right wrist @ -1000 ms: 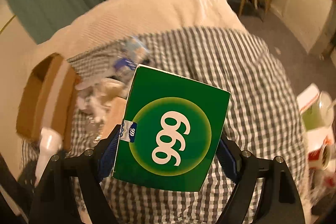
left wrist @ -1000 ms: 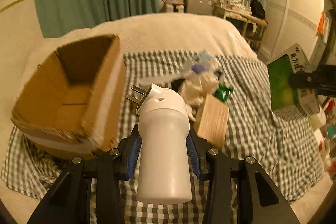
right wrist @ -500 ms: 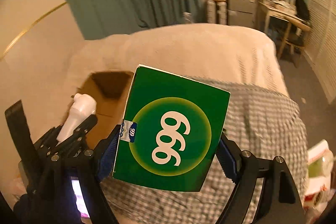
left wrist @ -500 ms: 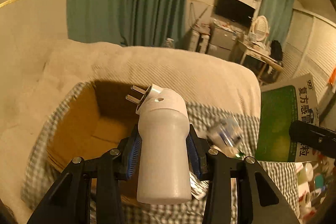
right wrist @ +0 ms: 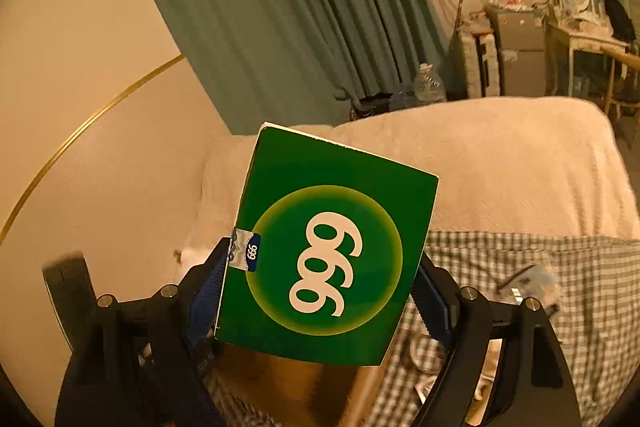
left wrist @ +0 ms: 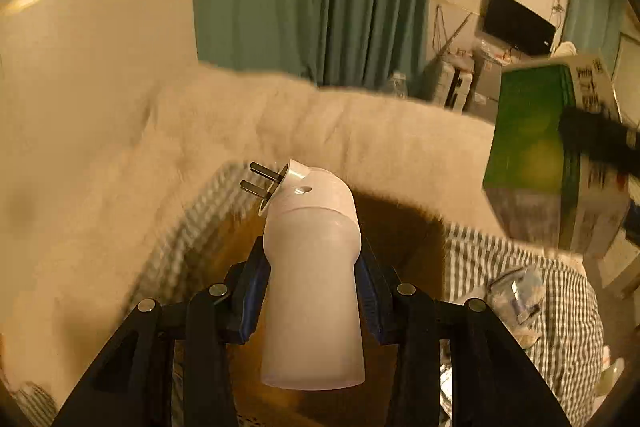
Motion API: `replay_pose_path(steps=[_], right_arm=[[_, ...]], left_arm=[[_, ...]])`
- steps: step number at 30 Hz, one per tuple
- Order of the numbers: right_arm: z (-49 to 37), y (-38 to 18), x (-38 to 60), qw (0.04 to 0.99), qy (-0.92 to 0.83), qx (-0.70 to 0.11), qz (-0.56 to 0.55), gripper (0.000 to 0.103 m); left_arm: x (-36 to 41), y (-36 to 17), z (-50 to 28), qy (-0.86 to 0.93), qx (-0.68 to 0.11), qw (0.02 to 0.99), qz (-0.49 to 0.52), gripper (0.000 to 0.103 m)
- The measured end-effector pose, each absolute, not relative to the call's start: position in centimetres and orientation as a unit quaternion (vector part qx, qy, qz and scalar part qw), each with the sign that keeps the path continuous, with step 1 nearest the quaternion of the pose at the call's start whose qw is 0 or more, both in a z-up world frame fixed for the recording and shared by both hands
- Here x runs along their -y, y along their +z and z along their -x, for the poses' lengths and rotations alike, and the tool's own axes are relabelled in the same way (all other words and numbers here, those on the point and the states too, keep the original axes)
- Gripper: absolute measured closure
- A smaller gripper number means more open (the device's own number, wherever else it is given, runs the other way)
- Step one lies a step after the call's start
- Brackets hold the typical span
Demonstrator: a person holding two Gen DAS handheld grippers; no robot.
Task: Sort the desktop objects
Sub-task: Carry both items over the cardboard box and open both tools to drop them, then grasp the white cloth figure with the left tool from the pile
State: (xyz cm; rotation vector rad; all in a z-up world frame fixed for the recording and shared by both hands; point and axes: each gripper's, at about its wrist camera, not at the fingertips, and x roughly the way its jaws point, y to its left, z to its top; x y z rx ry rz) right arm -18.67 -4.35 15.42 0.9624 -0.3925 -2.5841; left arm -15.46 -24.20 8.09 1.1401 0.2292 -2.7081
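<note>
My left gripper (left wrist: 312, 291) is shut on a white plug-in device (left wrist: 312, 283) with two metal prongs, held over the open cardboard box (left wrist: 404, 239). My right gripper (right wrist: 320, 291) is shut on a green "999" medicine box (right wrist: 326, 247), also held above the cardboard box (right wrist: 304, 383); the green box also shows at the right of the left wrist view (left wrist: 536, 151). The left gripper's edge (right wrist: 66, 287) shows at the left of the right wrist view. Most of the cardboard box is hidden behind the held things.
A checked cloth (right wrist: 560, 259) lies over a cream blanket (right wrist: 500, 163) on the bed. Clear plastic packets (left wrist: 516, 291) lie on the cloth right of the box. Green curtains (right wrist: 288, 7), a wall and furniture stand behind.
Both grippers have moved further left and tilted up over the cardboard box. The box has slid lower in both views and the pile of small items has moved off to the right.
</note>
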Motion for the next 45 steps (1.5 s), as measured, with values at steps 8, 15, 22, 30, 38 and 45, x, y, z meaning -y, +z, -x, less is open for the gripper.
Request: replay_pose_path(steps=[8,15,22,30,38,45], right_arm=[[20.8,7.3,8.2,0.194,-0.891,0.091,-0.401,0.021],[20.8,5.9,8.8,0.204,-0.883,0.106,-0.410,0.018],[20.7,8.6,6.3,0.192,-0.903,0.123,-0.364,0.010],[17.3,13.2,0.2,0.146,-0.923,0.113,-0.338,0.010],[12.8,13.9,-8.8,0.070,-0.933,0.083,-0.344,0.010],[9.5,10.7,-16.9,0.018,-0.916,0.122,-0.382,0.010]], left_arm=[[26.0,2.1,16.6,-0.898,-0.053,0.091,-0.427,0.061],[25.0,2.0,16.7,-0.897,-0.035,0.078,-0.433,0.030],[23.9,5.2,14.9,-0.916,-0.014,0.093,-0.391,0.011],[18.3,8.2,12.4,-0.923,-0.003,0.056,-0.380,0.011],[9.2,7.5,10.7,-0.911,0.018,-0.010,-0.411,0.010],[0.5,4.6,9.8,-0.900,0.073,-0.067,-0.424,0.010]])
